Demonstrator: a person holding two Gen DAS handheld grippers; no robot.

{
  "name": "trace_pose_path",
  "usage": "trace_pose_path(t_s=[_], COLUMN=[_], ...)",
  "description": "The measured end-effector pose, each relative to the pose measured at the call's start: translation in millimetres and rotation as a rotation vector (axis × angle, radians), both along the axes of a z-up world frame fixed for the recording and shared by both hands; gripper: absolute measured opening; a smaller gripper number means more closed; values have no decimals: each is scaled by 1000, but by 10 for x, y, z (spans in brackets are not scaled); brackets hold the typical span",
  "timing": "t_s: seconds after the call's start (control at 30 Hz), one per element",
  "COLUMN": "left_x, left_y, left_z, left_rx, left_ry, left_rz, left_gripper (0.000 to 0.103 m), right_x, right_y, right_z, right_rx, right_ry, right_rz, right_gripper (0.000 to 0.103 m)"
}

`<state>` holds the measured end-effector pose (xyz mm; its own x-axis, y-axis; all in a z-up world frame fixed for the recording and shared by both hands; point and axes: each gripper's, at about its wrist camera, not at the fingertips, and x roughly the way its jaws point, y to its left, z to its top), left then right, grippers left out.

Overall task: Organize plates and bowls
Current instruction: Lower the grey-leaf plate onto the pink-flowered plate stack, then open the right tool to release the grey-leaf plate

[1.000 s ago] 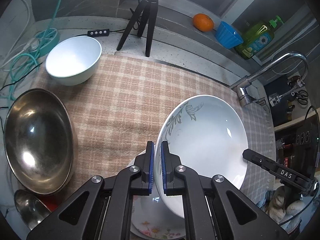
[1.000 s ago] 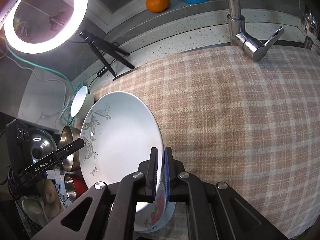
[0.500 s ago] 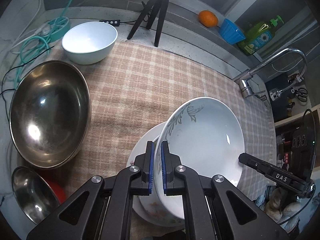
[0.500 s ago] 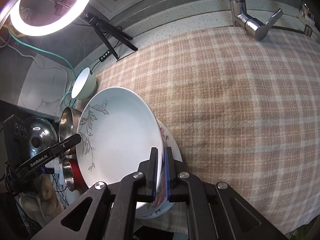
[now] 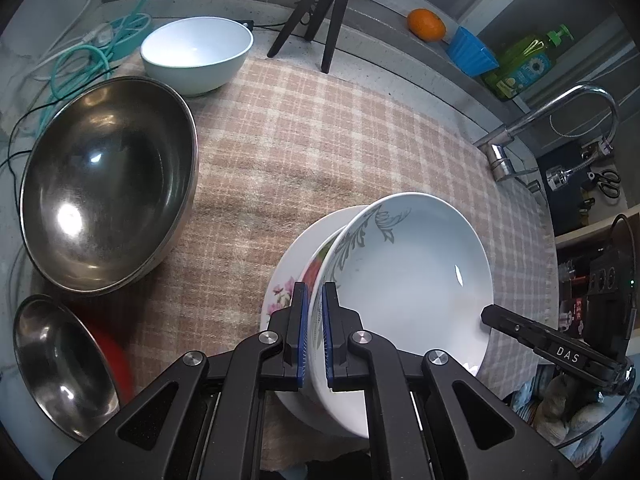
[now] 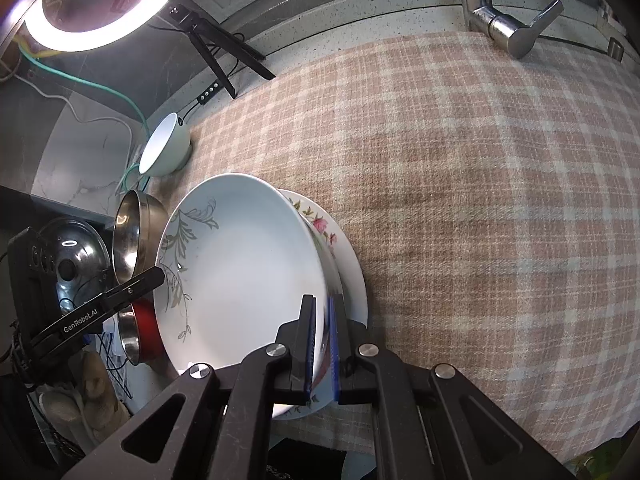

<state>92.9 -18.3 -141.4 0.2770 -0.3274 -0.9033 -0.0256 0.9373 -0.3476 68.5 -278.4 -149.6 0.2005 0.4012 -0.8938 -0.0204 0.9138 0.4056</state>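
Both claws pinch opposite rims of one deep white ceramic plate with a grey leaf pattern (image 5: 404, 276): the left claw (image 5: 311, 334) is narrowed on its near-left edge, the right claw (image 6: 322, 344) narrowed on the edge nearest it. The plate sits tilted directly ahead of each claw, above a flat white plate with pink flowers (image 5: 286, 280) lying on the checked beige cloth of the worktop (image 5: 304, 128); whether the two already touch I cannot tell. To stack it well, I would level the leaf plate, centre it over the flowered one, lower both sides evenly, and part the claws only once it rests. The large steel bowl (image 5: 106, 184) left of the left claw looks safely apart.
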Motion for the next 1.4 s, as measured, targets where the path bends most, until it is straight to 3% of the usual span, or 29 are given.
trace_pose_path(t_s=[1.4], left_x=[-6], left_y=[-17], left_z=[-161], left_rx=[28], left_ry=[28], left_rz=[-14], left_gripper=[5], right_x=[-8], right_y=[80], right_z=[-166], right_rx=[-57], right_ry=[7], right_rz=[42], right_gripper=[7])
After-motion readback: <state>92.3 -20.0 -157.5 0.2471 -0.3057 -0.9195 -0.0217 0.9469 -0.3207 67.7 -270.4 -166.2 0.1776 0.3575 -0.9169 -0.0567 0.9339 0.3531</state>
